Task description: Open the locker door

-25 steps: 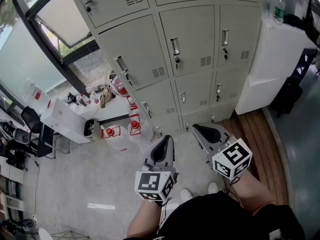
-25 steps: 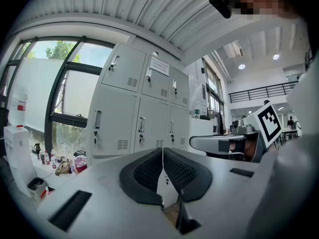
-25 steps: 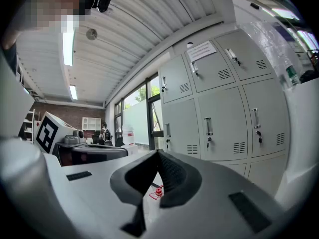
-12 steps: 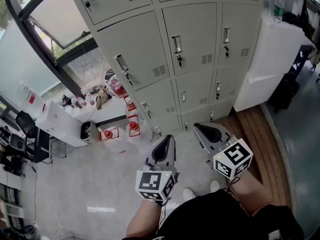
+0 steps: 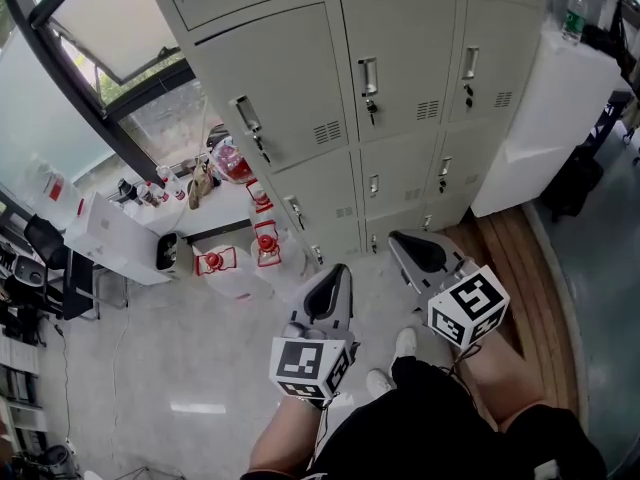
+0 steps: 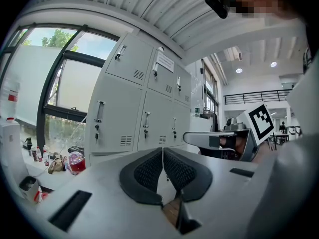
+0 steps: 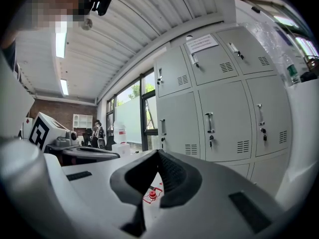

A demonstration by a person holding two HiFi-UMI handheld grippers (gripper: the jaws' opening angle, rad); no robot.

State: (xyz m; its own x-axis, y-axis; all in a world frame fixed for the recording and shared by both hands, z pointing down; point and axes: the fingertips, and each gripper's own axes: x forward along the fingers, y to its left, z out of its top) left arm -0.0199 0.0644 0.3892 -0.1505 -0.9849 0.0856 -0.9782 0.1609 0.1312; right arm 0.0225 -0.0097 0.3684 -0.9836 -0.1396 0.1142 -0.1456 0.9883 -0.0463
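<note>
Your left gripper and right gripper are both closed and empty, low center. The door is shut, upper center, well apart from them. If you reach the handle with jaws closed, you'll only bump it or snag the key.

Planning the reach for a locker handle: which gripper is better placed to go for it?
Probably right: the right gripper reaches nearer the lockers than the left gripper. Both jaws are shut and empty, so either must open first.
</note>
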